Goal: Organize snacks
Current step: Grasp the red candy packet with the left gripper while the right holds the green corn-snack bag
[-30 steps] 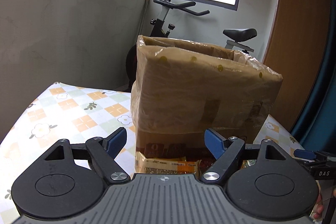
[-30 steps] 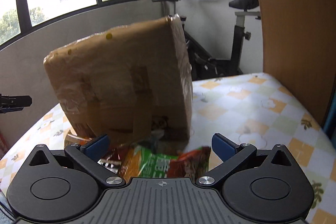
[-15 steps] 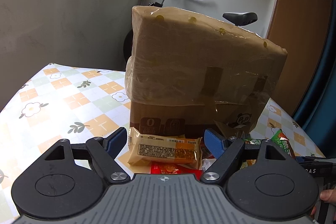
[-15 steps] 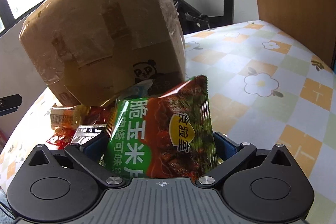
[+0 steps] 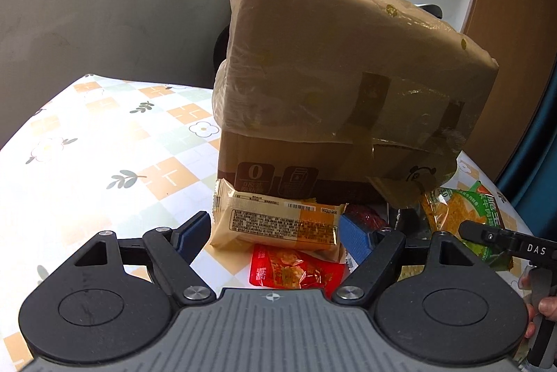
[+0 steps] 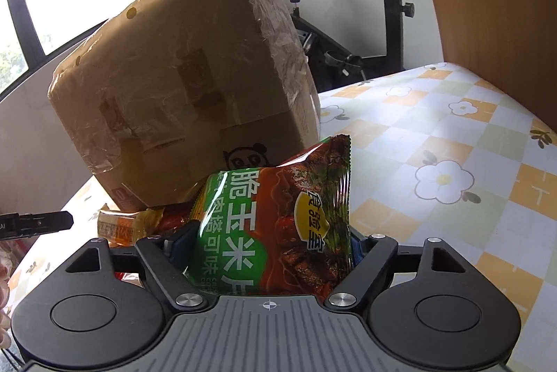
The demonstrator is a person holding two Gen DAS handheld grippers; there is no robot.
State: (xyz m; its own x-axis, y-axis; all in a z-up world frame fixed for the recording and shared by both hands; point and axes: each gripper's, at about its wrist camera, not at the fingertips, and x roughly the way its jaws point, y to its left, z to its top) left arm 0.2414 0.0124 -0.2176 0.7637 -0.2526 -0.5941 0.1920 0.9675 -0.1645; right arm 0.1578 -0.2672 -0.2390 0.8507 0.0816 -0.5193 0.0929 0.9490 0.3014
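Closing on the chip bag (image 6: 278,225) beside the box (image 6: 181,86), the right gripper (image 6: 268,243) may crush it; left gripper (image 5: 275,232) open around a bar (image 5: 278,225).

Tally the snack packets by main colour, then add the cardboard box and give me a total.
Beige and orange packet: 1
Red packet: 1
Green and red corn-chip bag: 1
Cardboard box: 1
Total: 4 that can be told apart. More wrappers lie under the box edge, too hidden to count.
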